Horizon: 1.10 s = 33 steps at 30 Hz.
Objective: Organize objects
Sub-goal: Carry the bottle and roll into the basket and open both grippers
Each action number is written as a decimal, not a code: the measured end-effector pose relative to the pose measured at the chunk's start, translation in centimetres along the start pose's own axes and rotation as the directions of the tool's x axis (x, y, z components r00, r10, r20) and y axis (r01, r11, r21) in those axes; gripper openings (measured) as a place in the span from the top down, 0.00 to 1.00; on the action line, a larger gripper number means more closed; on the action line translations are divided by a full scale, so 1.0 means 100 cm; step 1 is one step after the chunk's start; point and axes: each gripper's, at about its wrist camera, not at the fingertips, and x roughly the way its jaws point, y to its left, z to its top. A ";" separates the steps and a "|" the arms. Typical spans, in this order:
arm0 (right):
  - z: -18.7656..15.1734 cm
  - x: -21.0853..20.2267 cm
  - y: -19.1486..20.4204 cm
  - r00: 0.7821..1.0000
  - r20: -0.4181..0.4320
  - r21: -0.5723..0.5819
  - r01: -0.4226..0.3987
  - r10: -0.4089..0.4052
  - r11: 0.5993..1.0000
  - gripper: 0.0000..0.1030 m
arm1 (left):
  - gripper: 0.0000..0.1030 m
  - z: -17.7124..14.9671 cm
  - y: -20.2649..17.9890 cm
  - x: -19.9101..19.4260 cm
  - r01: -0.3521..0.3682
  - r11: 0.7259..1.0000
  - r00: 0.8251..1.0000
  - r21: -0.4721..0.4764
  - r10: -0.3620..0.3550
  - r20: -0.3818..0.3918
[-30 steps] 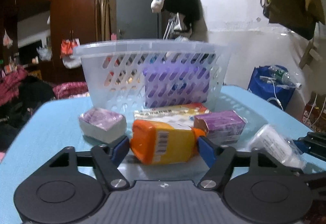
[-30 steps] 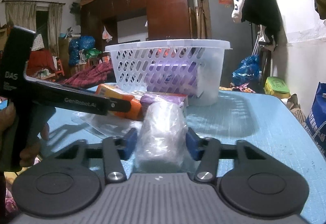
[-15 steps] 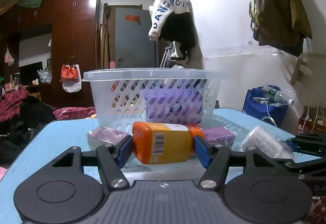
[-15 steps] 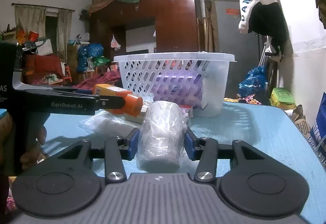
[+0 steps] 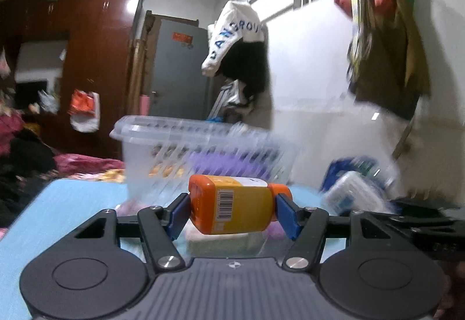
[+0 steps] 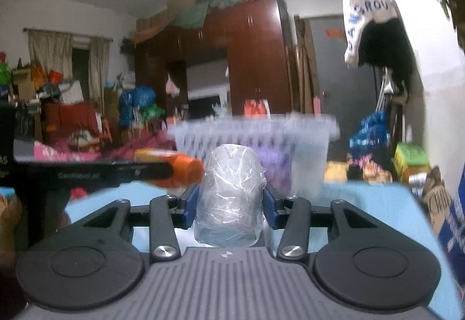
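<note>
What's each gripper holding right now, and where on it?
The left gripper clamps the orange bottle end to end, base and cap. The right gripper squeezes the plastic-wrapped roll by its sides.

I see a light blue worktop (image 5: 66, 203) with a slightly textured surface, running from below my cameras to a far edge. A white perforated plastic basket (image 5: 162, 151) stands on it toward the back, something purple showing through its holes. Nearer to me, in the left wrist view, a pale packet (image 5: 221, 243) with a purple top lies flat on the surface, blurred and partly hidden, so I cannot tell more about it.
</note>
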 end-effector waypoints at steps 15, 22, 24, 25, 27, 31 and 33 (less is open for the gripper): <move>0.099 0.171 -0.010 0.964 -0.242 -0.012 0.108 -0.107 0.994 0.53 | 0.36 0.134 0.063 0.149 -0.218 0.971 0.950 -0.103 0.187 -0.249; 0.086 0.202 -0.011 0.934 -0.336 -0.029 0.115 -0.118 0.993 0.53 | 0.36 0.123 0.080 0.186 -0.260 0.959 0.914 -0.114 0.206 -0.350; 0.084 0.200 -0.014 0.931 -0.348 -0.018 0.108 -0.107 0.994 0.53 | 0.36 0.120 0.082 0.189 -0.271 0.956 0.907 -0.112 0.214 -0.362; 0.082 0.200 -0.014 0.927 -0.361 -0.021 0.104 -0.105 0.994 0.53 | 0.36 0.119 0.084 0.190 -0.279 0.954 0.902 -0.111 0.220 -0.372; 0.081 0.199 -0.011 0.918 -0.380 -0.041 0.103 -0.111 0.994 0.53 | 0.36 0.116 0.081 0.190 -0.292 0.952 0.897 -0.087 0.242 -0.369; 0.083 0.196 -0.012 0.917 -0.381 -0.028 0.110 -0.113 0.993 0.50 | 0.36 0.116 0.074 0.188 -0.278 0.958 0.899 -0.068 0.235 -0.369; 0.085 0.192 -0.012 0.919 -0.374 -0.030 0.121 -0.123 0.992 0.48 | 0.34 0.114 0.068 0.185 -0.265 0.964 0.905 -0.037 0.235 -0.354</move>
